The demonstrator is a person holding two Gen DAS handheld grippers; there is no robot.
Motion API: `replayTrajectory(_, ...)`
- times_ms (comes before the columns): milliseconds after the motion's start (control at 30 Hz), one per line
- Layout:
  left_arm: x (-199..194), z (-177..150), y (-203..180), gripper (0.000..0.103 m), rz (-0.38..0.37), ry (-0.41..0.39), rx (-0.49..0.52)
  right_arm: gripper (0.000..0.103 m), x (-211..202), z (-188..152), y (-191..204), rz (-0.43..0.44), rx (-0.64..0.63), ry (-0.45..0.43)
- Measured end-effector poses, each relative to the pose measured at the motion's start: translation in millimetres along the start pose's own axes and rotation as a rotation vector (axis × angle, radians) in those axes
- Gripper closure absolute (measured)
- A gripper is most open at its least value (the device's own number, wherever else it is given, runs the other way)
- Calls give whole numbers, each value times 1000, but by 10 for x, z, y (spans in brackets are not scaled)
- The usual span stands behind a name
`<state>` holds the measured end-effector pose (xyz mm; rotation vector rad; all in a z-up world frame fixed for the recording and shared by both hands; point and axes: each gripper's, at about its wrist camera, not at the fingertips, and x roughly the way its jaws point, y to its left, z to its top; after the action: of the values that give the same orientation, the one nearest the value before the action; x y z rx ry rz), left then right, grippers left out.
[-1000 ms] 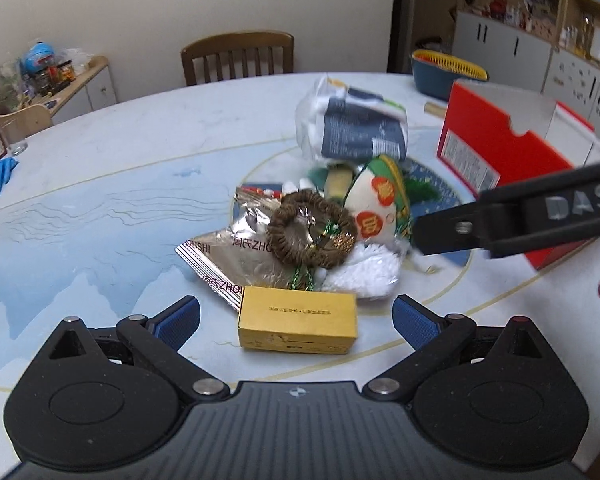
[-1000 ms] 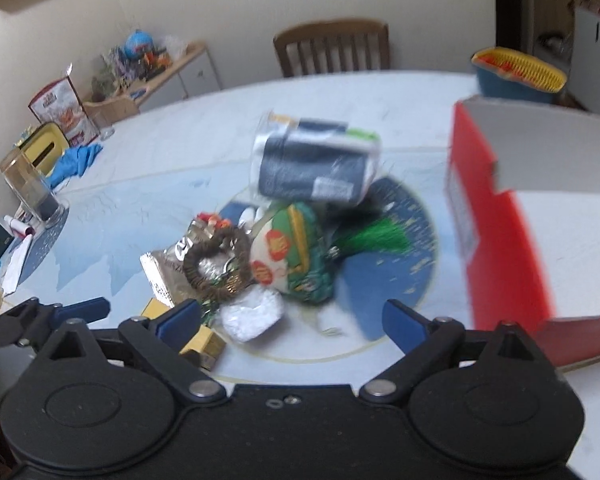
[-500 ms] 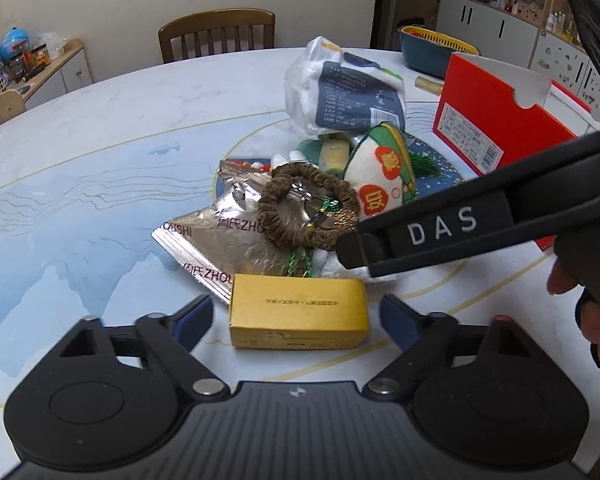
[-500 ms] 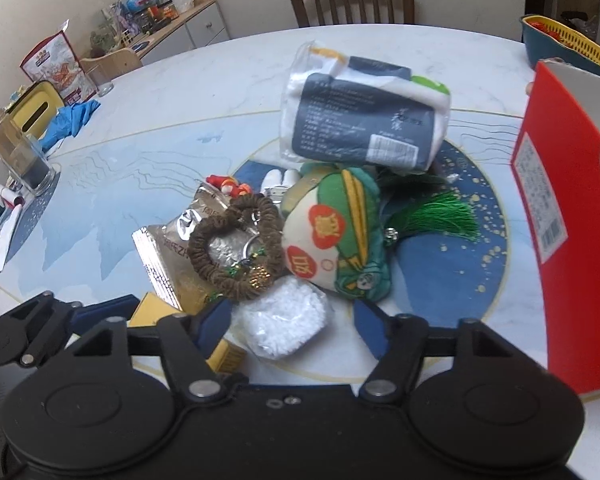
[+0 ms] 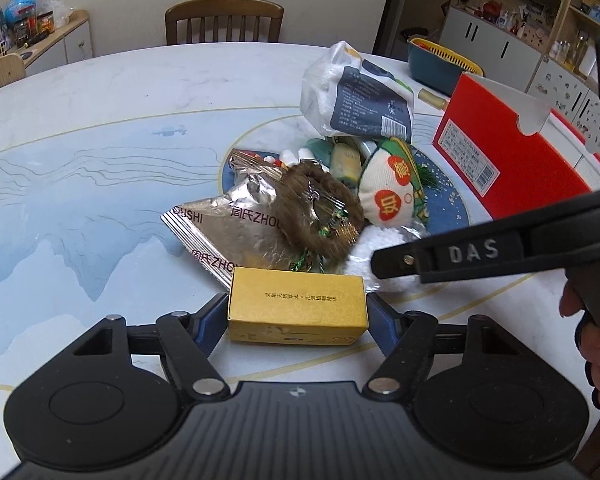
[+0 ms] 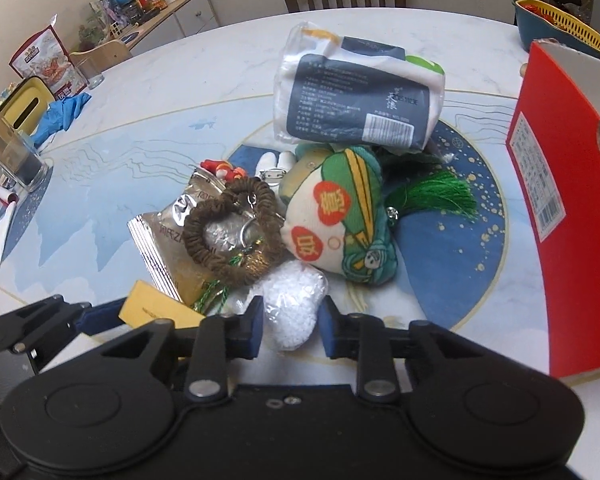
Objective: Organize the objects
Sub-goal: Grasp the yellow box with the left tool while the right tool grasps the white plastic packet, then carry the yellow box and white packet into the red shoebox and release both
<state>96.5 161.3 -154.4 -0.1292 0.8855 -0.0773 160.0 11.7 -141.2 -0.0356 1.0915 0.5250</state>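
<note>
A pile of objects lies mid-table. My left gripper (image 5: 297,316) has its blue pads against both ends of a yellow box (image 5: 297,305), shut on it; the box rests on the table. My right gripper (image 6: 292,326) has closed around a clear bag of white beads (image 6: 294,304), pads touching its sides. Behind them lie a silver snack packet (image 5: 236,232), a brown woven ring (image 6: 234,230), a green-and-white plush pouch (image 6: 340,216) with a green tassel (image 6: 436,196), and a white-and-navy pack (image 6: 360,96). The right gripper's finger (image 5: 460,252) crosses the left wrist view.
An open red box (image 6: 564,200) stands at the right. A blue basket with yellow insert (image 5: 440,62) sits at the far right edge. A wooden chair (image 5: 224,20) is behind the table. A glass jar (image 6: 10,156), blue glove and tissue box lie at the left.
Both grippers moved forward and closed: the left one onto the ends of the yellow box, the right one around the bag of white beads. The pile has not moved.
</note>
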Motion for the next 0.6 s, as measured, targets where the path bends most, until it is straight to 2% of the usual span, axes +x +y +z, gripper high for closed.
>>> replayTrajectory(267,-150,105,51,30,-43,-21,-10,79,-308,-89,-98,25,30,9)
replayTrajectory(400,-233,241,28,30,-64,-53,-9,79,-557,-63,-135,24,28,-30)
replayTrajectory(600,-385,562,-152,30,-123,-115,15,79,-1045,32,-273,-7,22,-146)
